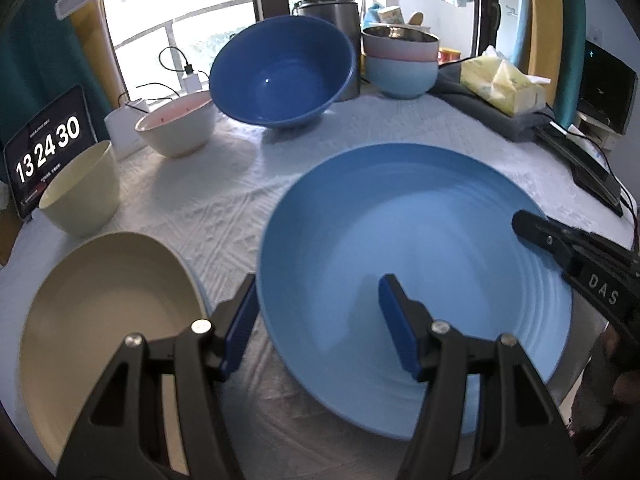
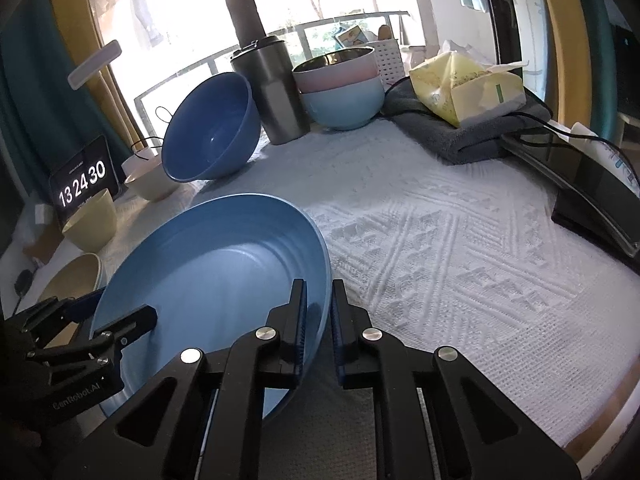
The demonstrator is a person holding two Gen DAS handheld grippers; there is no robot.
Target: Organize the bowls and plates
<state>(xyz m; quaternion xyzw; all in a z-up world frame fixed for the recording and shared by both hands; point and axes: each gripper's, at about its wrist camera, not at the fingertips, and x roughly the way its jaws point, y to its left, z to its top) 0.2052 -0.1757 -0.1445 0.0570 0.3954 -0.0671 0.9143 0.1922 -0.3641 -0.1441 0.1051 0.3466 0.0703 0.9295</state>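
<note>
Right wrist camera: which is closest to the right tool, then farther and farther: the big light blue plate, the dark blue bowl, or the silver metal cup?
1. Big light blue plate, pinched at its rim by the right tool.
2. Dark blue bowl, tilted, far left.
3. Silver metal cup, behind the bowl, by the window.

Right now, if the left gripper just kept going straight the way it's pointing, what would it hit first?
Most likely the light blue plate. The left gripper is open and straddles the plate's near rim, angled down toward its inside, so its fingers would probably meet the plate before the tablecloth. Depth is hard to judge.
</note>
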